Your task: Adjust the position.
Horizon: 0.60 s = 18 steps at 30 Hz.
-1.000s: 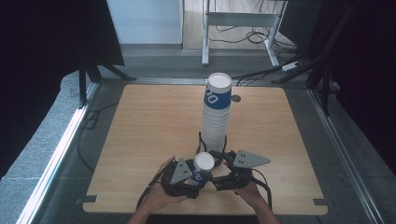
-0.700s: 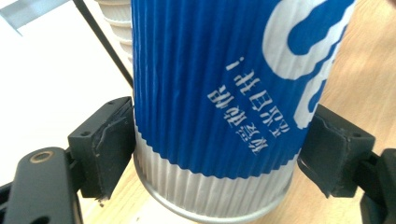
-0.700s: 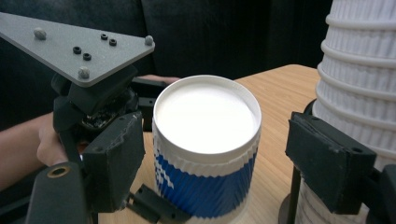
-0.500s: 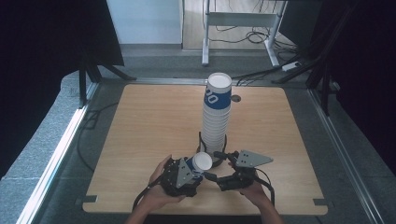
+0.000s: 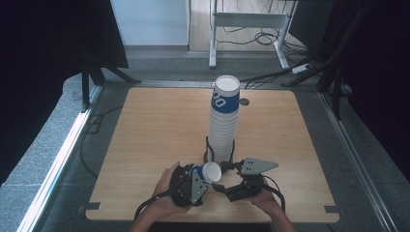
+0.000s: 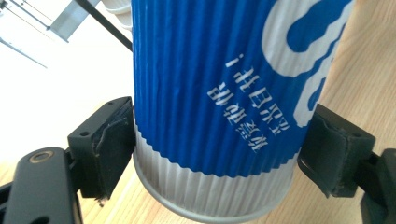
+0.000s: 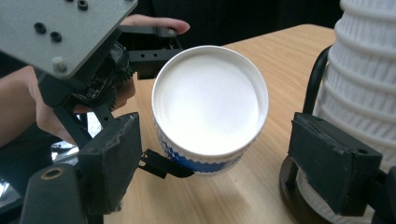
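While a tall stack of cups towers at the table's centre, seated in a black holder at its foot, one blue-and-white paper cup sits apart from it at about six o'clock, near the front edge of the wooden table. Judged as separated from the stack and passed to one side; judged as left: a place to set it down, and the many cups in the stack.

Gripped by the left gripper, pads pressed on both flanks of the ribbed blue wall, near the base. Tilted, white mouth turned toward the right gripper, seen there as a bright round opening. Right jaws just been opening, now wide, standing either side of the cup's rim without touching it; nothing held.

Standing in the way: the stack itself, just beyond the cup at twelve o'clock and close beside the right jaw. Beyond the table at twelve o'clock, a metal desk frame and loose cables on the floor.
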### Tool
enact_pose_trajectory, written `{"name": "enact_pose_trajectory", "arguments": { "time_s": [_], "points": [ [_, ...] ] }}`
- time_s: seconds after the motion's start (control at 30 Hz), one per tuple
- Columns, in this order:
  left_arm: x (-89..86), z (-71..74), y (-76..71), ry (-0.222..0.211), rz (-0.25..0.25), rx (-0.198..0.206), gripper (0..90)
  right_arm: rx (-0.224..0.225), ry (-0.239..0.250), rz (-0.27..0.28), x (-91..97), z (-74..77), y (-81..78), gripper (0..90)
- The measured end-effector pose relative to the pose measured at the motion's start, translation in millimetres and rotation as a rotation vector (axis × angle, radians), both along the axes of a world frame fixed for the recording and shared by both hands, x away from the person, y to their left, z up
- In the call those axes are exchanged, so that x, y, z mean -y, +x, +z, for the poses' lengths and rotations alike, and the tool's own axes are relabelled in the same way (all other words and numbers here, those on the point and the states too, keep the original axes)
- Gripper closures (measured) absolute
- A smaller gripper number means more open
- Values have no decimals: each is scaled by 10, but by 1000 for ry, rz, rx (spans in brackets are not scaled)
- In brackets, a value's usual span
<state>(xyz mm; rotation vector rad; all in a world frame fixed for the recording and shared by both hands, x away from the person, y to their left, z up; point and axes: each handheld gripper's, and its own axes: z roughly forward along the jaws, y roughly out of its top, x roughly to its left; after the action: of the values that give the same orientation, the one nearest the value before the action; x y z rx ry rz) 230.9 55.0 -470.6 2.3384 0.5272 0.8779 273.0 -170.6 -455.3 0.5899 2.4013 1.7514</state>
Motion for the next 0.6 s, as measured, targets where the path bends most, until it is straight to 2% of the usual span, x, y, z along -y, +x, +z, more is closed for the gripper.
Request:
{"name": "enact_pose_trajectory", "arguments": {
  "time_s": [0.13, 0.37, 0.5, 0.6],
  "points": [
    [39, -34, -17, 31, 0, 16, 174, -15, -12, 7, 5, -33, -6, 177],
    [128, -89, -66, 136, -10, 65, 173, -42, -36, 23, -53, -122, 11, 174],
    [164, -89, -96, 149, -26, 67, 172, -55, -55, 27, -97, -166, 16, 178],
    [171, -90, -99, 142, -28, 63, 170, -51, -52, 17, -107, -183, 22, 232]
  ]
}}
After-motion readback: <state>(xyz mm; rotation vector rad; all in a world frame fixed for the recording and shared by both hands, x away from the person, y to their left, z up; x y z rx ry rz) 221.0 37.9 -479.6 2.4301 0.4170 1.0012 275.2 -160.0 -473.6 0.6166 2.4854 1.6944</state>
